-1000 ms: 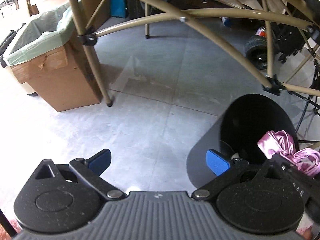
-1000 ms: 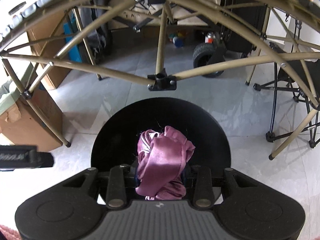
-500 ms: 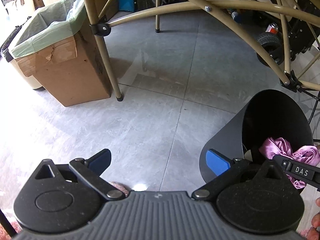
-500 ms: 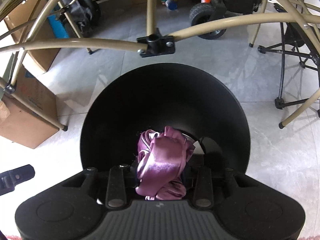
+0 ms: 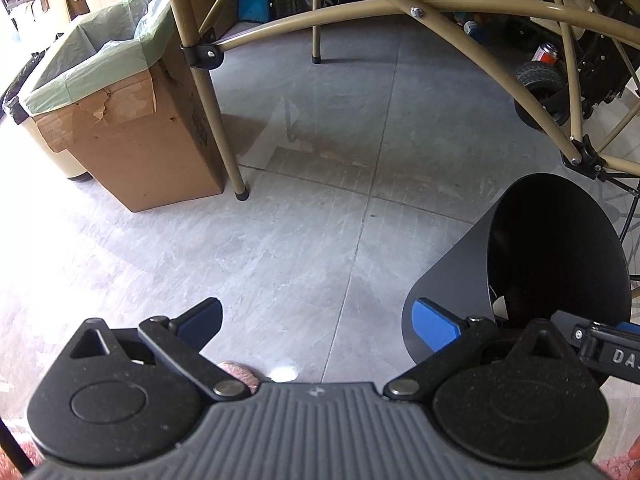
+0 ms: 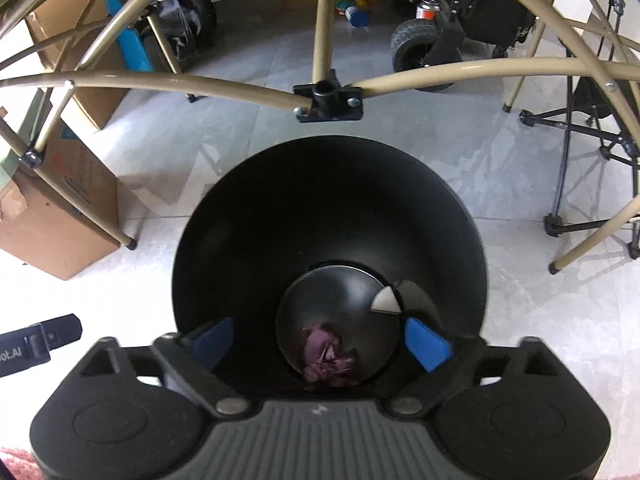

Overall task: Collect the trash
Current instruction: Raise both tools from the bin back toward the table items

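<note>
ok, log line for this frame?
right gripper: opening, nothing between | pink cloth: on bin bottom | left gripper: open, empty

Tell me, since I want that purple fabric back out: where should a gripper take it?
Probably from straight above, down the black bin. The purple fabric lies crumpled on the bottom against the near wall; pinch its raised folds. The right gripper hangs above, jaws opening, empty.

A grey tiled floor (image 5: pixel 320 184) gleams with bright daylight. Tan metal frame legs (image 5: pixel 208 92) cross overhead beside a cardboard box (image 5: pixel 132 136) lined with a green bag (image 5: pixel 104 56).
</note>
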